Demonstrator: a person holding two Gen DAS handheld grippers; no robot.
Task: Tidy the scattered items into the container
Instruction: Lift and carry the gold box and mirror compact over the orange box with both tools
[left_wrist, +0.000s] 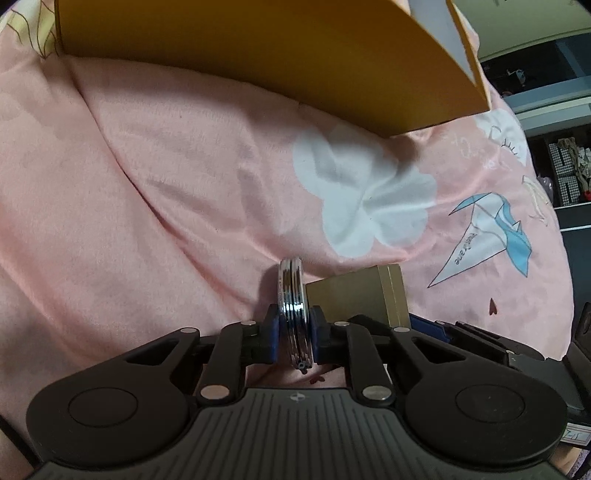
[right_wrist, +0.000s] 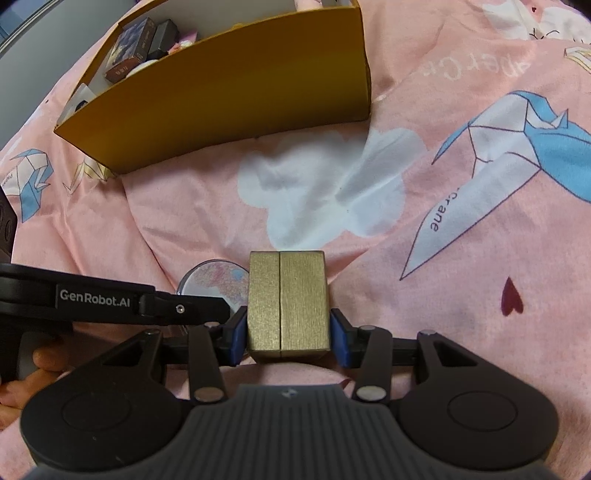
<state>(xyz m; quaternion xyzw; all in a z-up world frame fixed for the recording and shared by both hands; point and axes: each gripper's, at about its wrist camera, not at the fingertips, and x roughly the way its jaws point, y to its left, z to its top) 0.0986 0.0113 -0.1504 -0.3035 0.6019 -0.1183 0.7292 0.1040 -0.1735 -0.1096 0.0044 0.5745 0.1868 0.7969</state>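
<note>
Right wrist view first: nearest the lens, the right gripper (right_wrist: 289, 334) has its blue pads (right_wrist: 340, 338) pressed against both sides of a small gold box (right_wrist: 288, 301), so that one is firmly in hand. Just to its left the other tool reaches in, and behind its black arm a round compact (right_wrist: 214, 282) shows its pale patterned face. From the left wrist view, the left gripper (left_wrist: 294, 334) is closed narrow on that same compact (left_wrist: 293, 314), held on edge so the shiny rim faces the camera, with the gold box (left_wrist: 360, 301) close beside it on the right. Whether either item is lifted off the pink bedspread (right_wrist: 461, 258) or only resting on it, I cannot tell.

Further out the bedspread lies bare across its white cloud print, with no other loose item showing on that stretch. Beyond it sits the yellow cardboard box (right_wrist: 236, 92), open at the top. Inside, at its far left end, a dark patterned packet (right_wrist: 129, 48) and a black case (right_wrist: 162, 35) are already put away, with other small bits I cannot make out.

My guess is that the tidying is well along: some things are boxed, the two in hand look like the last visible, and both have yet to be carried across and dropped in
</note>
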